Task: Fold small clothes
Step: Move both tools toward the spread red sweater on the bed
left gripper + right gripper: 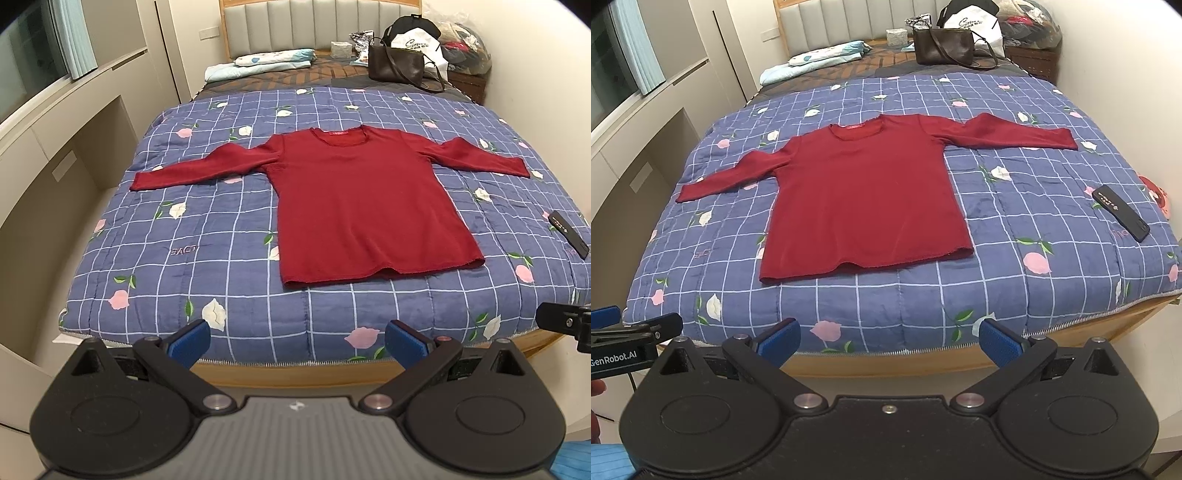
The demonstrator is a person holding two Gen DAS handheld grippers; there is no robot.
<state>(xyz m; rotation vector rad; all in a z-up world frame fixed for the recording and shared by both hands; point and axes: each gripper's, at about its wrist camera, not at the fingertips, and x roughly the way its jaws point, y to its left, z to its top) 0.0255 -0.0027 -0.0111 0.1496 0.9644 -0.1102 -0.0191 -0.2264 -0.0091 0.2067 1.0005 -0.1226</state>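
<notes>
Nothing of the folding looks started: the red shirt (369, 206) lies flat and face up in the middle of the blue checked quilt (221, 251), fully spread, with no crease or turned-over part that can be seen. Going from the left, its left sleeve (192, 170) stretches out toward the window side of the bed, the cuff resting on the quilt; the body follows, with the neckline toward the headboard (280, 22) and the hem toward the near edge of the bed; then the right sleeve (491, 155) reaches out the other way, also straight. Farther right, well apart from the shirt, a black remote (1121, 212) lies on the quilt, clear of the folding area. At the far end of the bed a brown handbag (397, 62) and some folded bedding sit away from the work. The left gripper (297, 341) is held back at the foot of the bed with its jaws spread wide and nothing between them, and the right gripper (890, 341) is the same, wide and empty, off the cloth. So the laying-out seems done and all the folds are left: judging by this layout, the sleeves would need to come in over the body, then the body be doubled hem to neckline.
</notes>
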